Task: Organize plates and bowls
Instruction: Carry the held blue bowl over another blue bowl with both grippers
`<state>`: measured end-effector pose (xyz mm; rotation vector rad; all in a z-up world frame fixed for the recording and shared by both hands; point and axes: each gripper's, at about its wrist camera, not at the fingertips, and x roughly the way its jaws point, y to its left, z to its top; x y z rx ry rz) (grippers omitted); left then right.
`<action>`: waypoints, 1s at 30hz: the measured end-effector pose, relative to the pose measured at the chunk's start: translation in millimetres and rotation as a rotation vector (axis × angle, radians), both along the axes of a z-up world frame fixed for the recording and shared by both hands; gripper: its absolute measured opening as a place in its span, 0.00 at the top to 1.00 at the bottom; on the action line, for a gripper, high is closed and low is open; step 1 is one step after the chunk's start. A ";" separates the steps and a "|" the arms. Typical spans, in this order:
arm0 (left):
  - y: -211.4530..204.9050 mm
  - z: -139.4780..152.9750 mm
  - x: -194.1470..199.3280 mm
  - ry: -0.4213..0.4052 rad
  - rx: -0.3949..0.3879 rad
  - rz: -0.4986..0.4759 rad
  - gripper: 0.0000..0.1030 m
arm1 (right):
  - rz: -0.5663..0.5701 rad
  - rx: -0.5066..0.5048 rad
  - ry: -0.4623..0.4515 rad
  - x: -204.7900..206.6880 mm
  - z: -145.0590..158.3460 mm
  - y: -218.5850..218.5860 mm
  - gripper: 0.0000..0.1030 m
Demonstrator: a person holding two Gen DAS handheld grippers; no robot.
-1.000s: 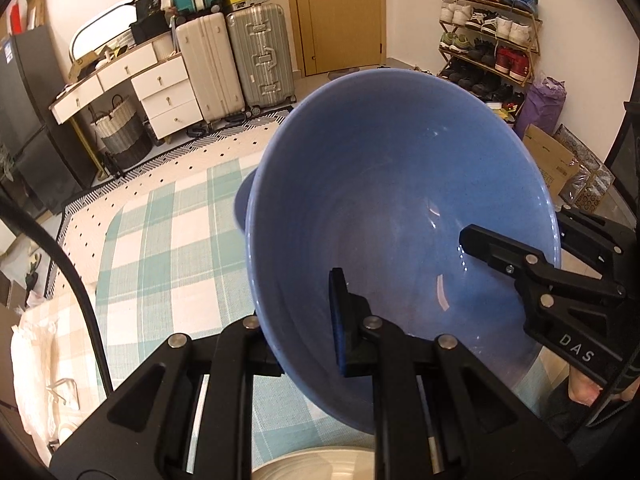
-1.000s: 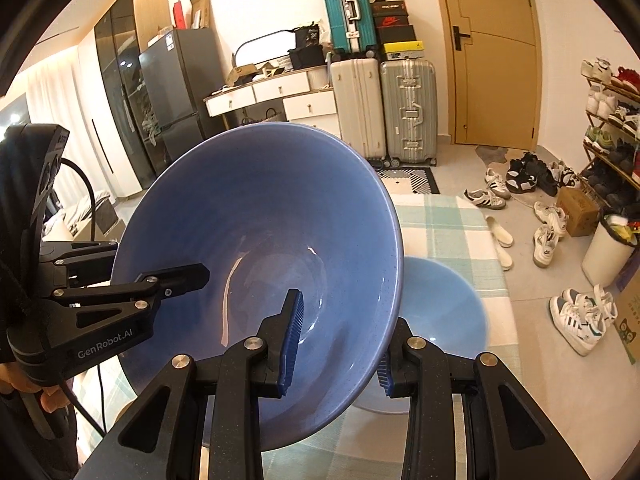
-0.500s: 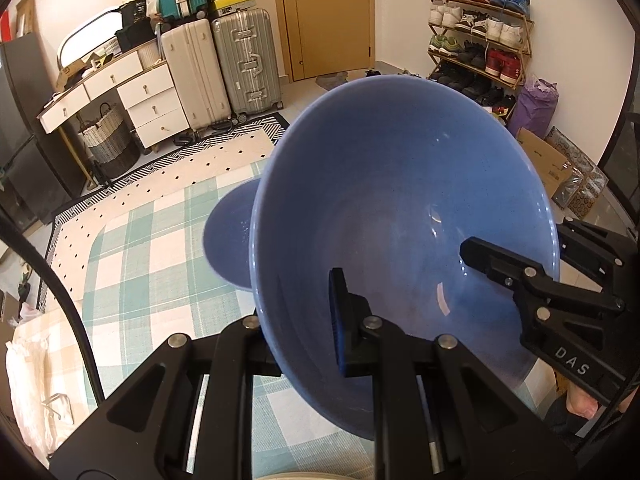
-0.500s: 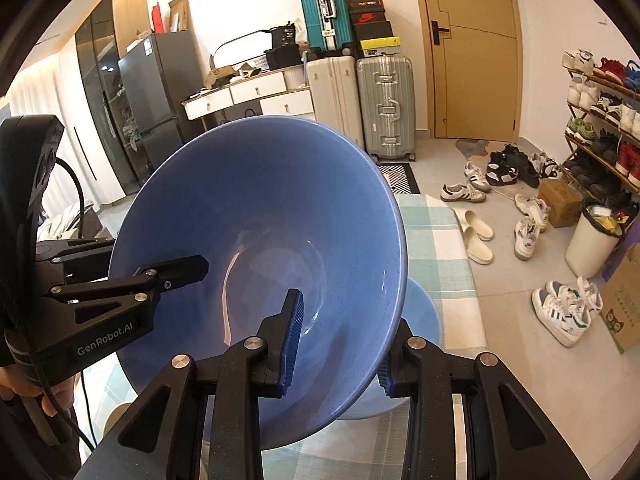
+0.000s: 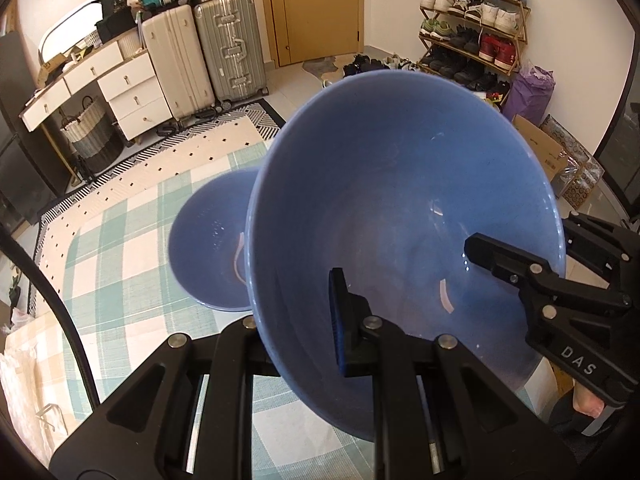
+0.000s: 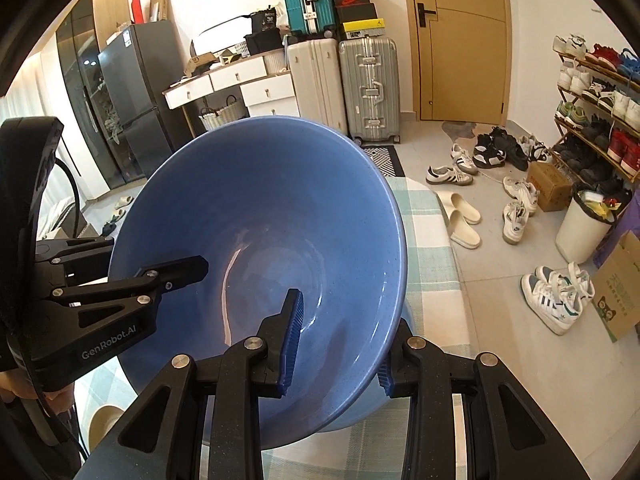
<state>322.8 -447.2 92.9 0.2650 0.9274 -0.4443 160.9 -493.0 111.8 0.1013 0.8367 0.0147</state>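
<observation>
Gripping from two sides: left gripper pinching one wall of the blue bowl, one finger inside, one outside; right gripper clamping the opposite wall the same way. Both sets of jaws closing tight on the rim, holding the bowl tilted, each gripper showing in the other's view.

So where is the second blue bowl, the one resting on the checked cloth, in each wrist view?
Left wrist: the second blue bowl sits left of centre, partly behind the held blue bowl.
Right wrist: almost hidden; the sliver low at the held bowl's right edge may be it.
Shared landmark: the silver suitcase beside the door.
</observation>
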 end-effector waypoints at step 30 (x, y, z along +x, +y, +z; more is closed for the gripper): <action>-9.3 -104.6 50.2 0.095 0.035 -0.043 0.88 | -0.039 -0.045 0.134 19.4 -52.7 -19.9 0.68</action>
